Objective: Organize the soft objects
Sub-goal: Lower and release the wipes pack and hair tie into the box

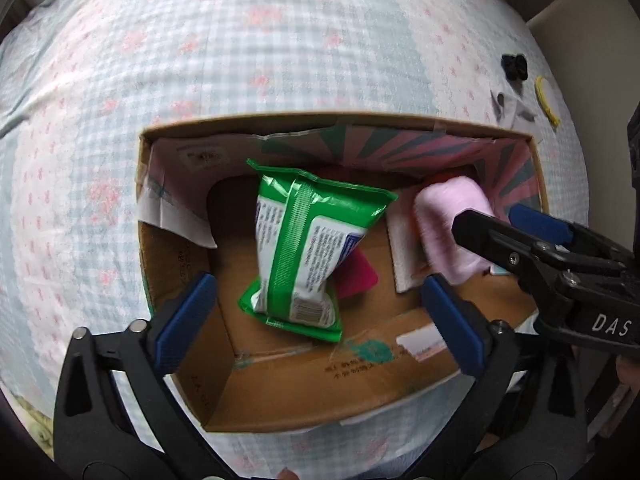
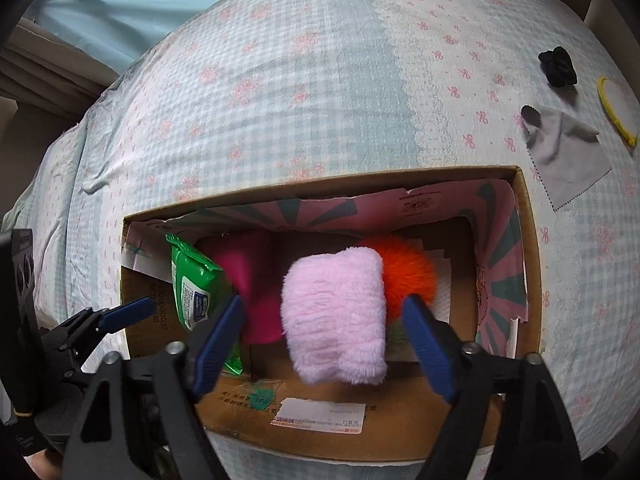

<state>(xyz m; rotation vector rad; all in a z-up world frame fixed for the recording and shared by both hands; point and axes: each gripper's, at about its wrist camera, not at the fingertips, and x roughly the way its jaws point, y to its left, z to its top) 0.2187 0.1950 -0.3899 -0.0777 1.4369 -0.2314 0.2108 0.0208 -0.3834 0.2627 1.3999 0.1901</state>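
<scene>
An open cardboard box [image 1: 304,380] [image 2: 524,240] sits on a bed. Inside lie a green wipes pack [image 1: 304,248] [image 2: 192,284], a magenta cloth [image 1: 356,276] [image 2: 252,276], a pink fluffy roll [image 1: 452,224] [image 2: 336,316] and an orange pom-pom [image 2: 408,272]. My left gripper [image 1: 320,320] is open and empty, above the box around the wipes pack. My right gripper [image 2: 324,352] is open above the box with the pink roll between its fingers, not clamped. It also shows in the left wrist view [image 1: 492,220] beside the roll.
On the patterned bedspread [image 2: 280,100], right of the box, lie a grey cloth [image 2: 568,152] [image 1: 516,110], a black scrunchie [image 2: 558,66] [image 1: 515,66] and a yellow ring [image 2: 616,108] [image 1: 546,98]. White paper [image 1: 404,256] lines the box bottom.
</scene>
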